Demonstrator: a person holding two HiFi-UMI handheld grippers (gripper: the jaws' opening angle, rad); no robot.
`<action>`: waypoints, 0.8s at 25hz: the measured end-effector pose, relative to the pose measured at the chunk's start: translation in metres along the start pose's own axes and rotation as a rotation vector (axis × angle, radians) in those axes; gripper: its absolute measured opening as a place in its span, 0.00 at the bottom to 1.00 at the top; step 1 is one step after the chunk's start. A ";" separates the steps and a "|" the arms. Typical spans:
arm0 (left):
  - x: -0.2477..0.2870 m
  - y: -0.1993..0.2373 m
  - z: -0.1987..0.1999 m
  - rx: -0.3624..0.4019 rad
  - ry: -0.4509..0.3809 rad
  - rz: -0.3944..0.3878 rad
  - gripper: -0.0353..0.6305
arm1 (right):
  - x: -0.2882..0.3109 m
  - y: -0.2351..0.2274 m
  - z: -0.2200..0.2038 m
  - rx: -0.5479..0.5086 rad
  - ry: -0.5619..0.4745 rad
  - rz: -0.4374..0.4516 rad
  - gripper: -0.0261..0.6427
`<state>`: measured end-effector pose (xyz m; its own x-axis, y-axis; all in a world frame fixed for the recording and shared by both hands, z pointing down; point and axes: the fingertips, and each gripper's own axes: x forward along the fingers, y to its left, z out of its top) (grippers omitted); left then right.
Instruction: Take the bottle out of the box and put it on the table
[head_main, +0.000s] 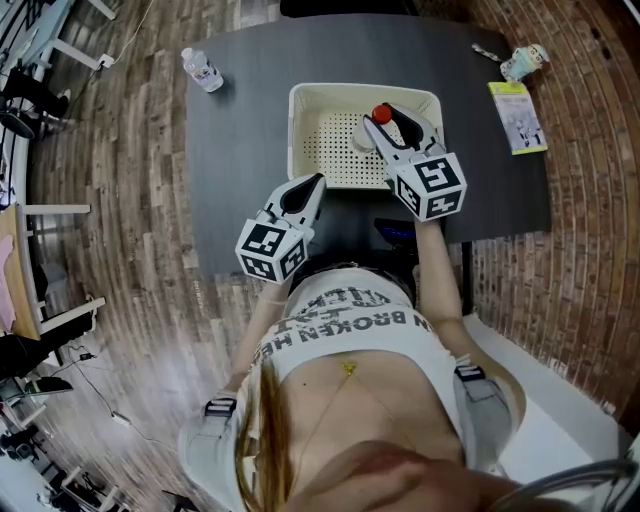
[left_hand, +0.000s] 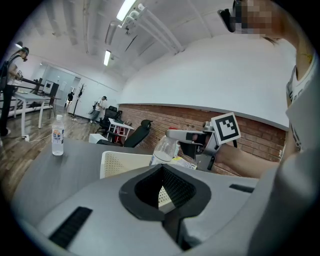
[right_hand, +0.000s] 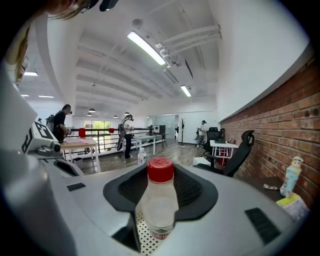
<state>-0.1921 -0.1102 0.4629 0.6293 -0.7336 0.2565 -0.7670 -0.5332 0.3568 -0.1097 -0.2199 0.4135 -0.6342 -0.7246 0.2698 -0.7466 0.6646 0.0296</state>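
We judge the lifting-out step to be in hand. The right gripper (head_main: 388, 125) is clenched on the red-capped bottle (head_main: 383, 113), which hangs upright over the right half of the white perforated box (head_main: 300, 140). In the right gripper view its base shows above the dotted floor, not resting on it.

The box sits at the middle of the near edge of the table (head_main: 240, 150). The left gripper (head_main: 318, 180) waits by the box's near left corner, its claw closed and empty.

Next, we think, the base must clear the box's wall before any sideways travel. Then the bottle has to come down upright on bare tabletop before the grip is released.

Left of the box the table lies broadly open, with only a second bottle (head_main: 203, 70) near the far left corner. The right side is narrower: a leaflet (head_main: 517, 115) and a small figure (head_main: 524, 62) sit toward the far right corner, and the right edge is close.
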 end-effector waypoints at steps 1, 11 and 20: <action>0.000 -0.001 -0.001 0.000 0.000 -0.001 0.06 | -0.003 0.000 0.007 -0.004 -0.007 0.006 0.27; -0.002 -0.007 -0.003 0.006 0.000 -0.016 0.06 | -0.023 0.011 0.070 -0.026 -0.076 0.051 0.27; -0.004 -0.009 -0.002 0.004 -0.002 -0.018 0.06 | -0.029 0.017 0.080 -0.025 -0.077 0.060 0.27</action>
<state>-0.1874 -0.1019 0.4607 0.6425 -0.7250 0.2482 -0.7564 -0.5479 0.3573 -0.1203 -0.2021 0.3291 -0.6920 -0.6946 0.1966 -0.7022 0.7108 0.0398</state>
